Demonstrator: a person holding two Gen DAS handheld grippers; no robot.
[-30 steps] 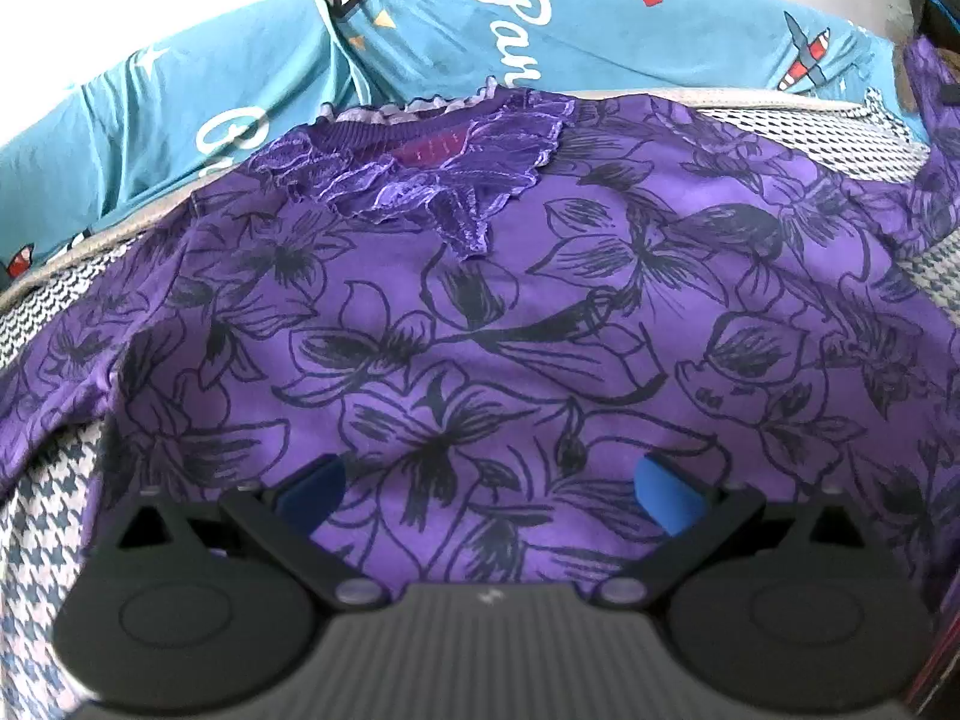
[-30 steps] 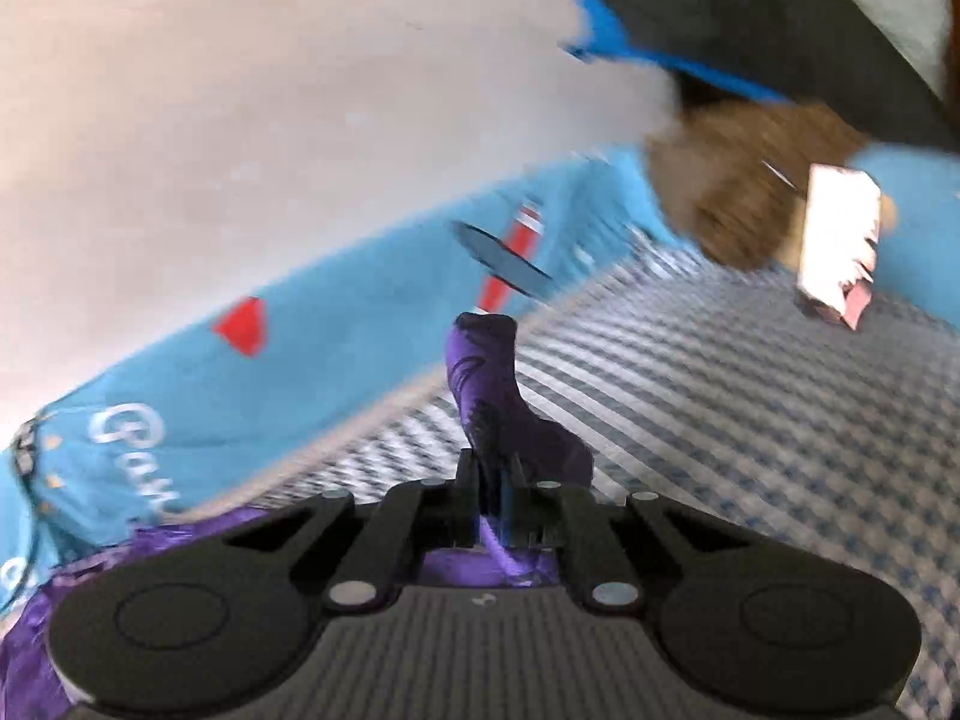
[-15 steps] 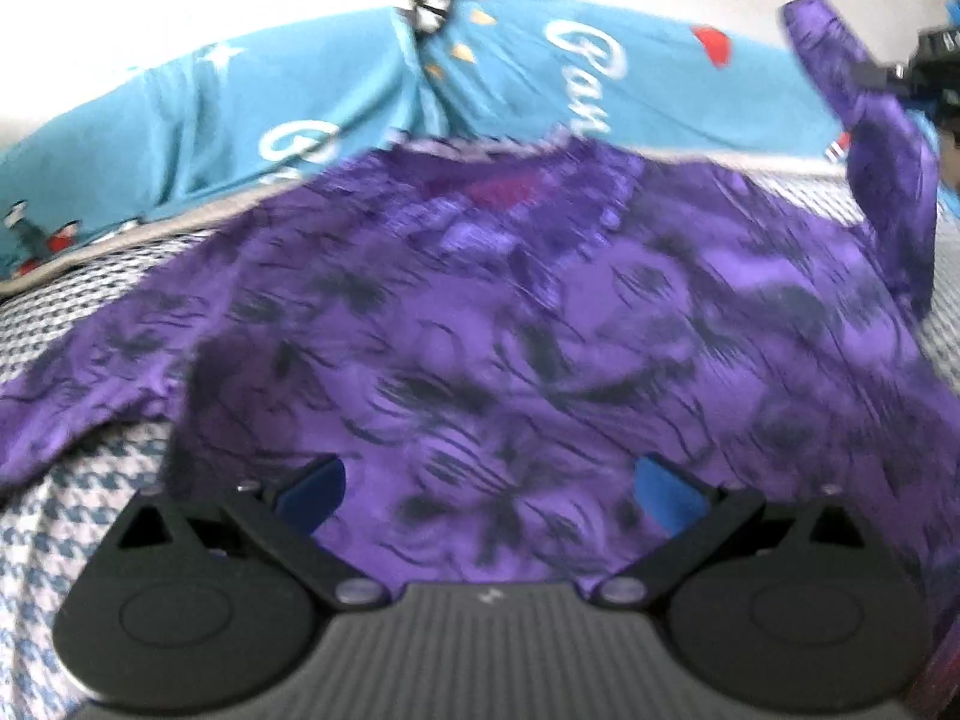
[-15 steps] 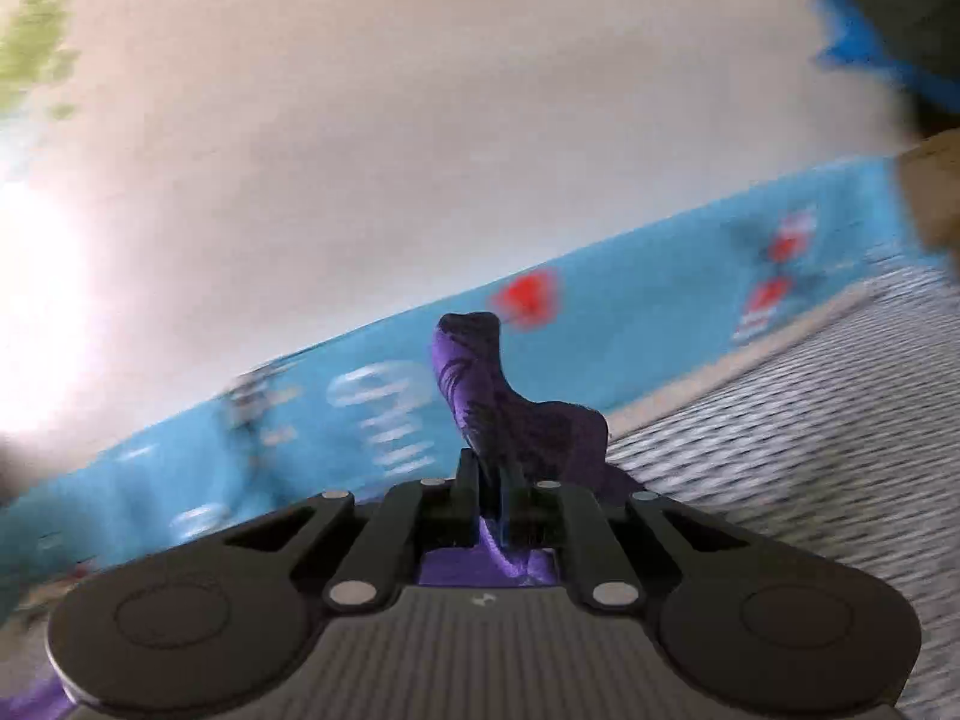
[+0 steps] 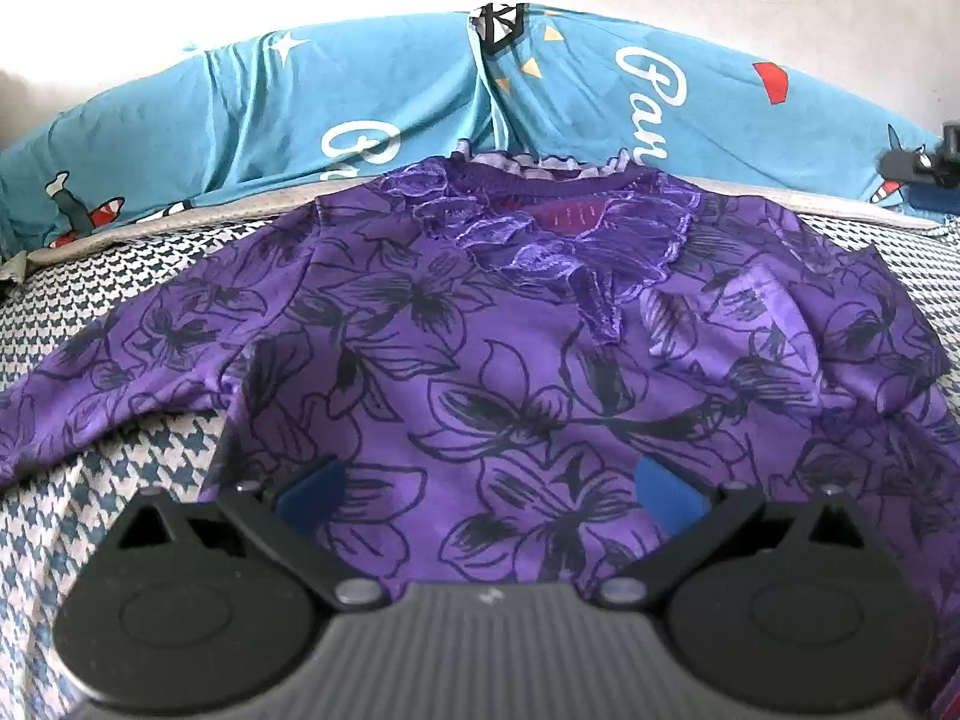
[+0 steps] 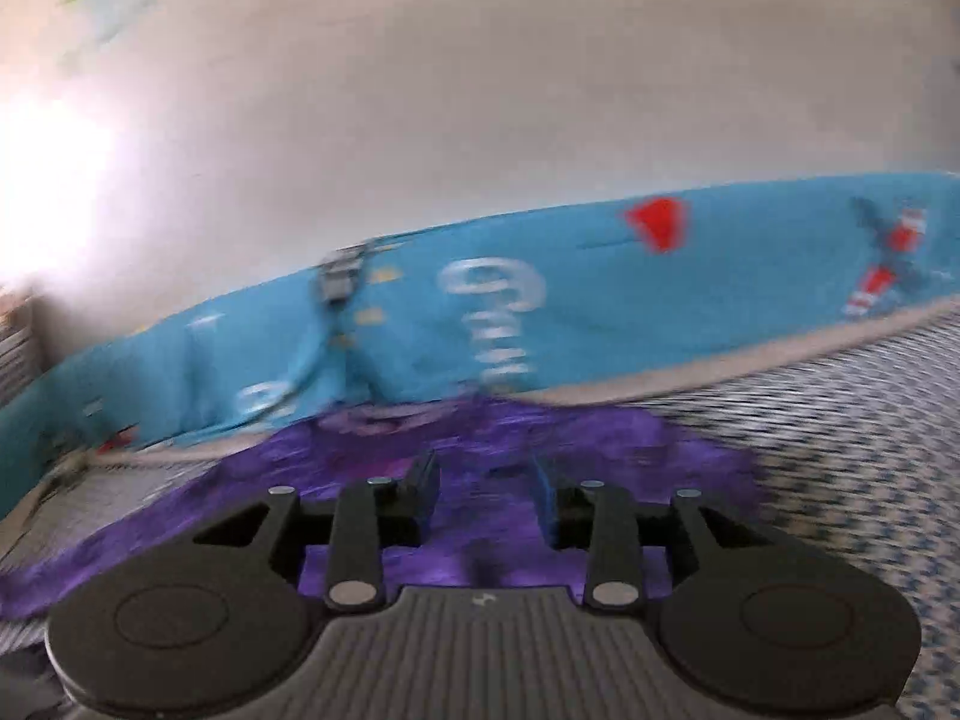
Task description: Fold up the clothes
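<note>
A purple top with black flower outlines [image 5: 516, 372] lies flat on the checked bedcover, its lace neckline [image 5: 558, 228] towards the far pillows. Its right sleeve [image 5: 840, 324] is folded in over the body; the left sleeve [image 5: 90, 384] stretches out to the left. My left gripper [image 5: 486, 486] hovers open above the lower part of the top, nothing between its blue pads. In the blurred right wrist view my right gripper [image 6: 486, 492] is over the same purple top [image 6: 480, 444]; its jaws are opening and no cloth is pinched between them.
Blue pillows with white lettering and printed planes [image 5: 420, 102] line the far edge against a pale wall. The houndstooth bedcover [image 5: 102, 276] extends left and right of the top [image 6: 840, 420]. A bit of the right gripper's tool [image 5: 924, 162] shows at the far right edge.
The right gripper carried the sleeve leftwards over the top, then let it go; the sleeve now lies folded on the body. The left gripper stayed open, shifting slightly.
</note>
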